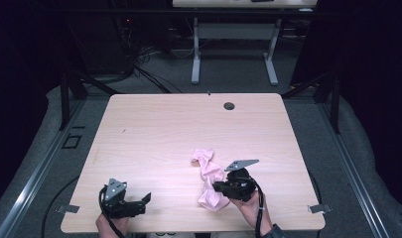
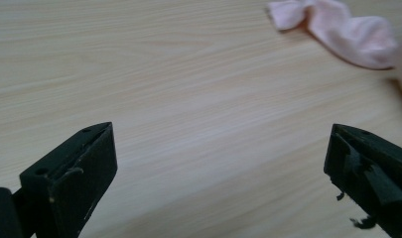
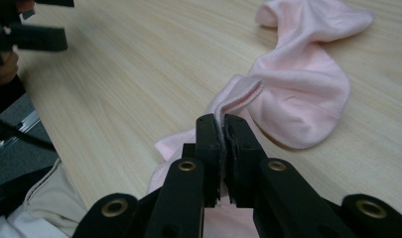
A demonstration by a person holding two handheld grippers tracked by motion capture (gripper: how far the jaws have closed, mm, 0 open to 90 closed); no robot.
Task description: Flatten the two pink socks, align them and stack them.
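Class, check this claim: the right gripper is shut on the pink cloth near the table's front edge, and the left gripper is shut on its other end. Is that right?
Not quite. The right gripper is shut on the pink cloth, but the left gripper is open over bare table, apart from the cloth, as the left gripper view shows.

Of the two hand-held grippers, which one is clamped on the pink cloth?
The right hand-held gripper: its jaws pinch an edge of the pink cloth. The left hand-held gripper stands open over bare table.
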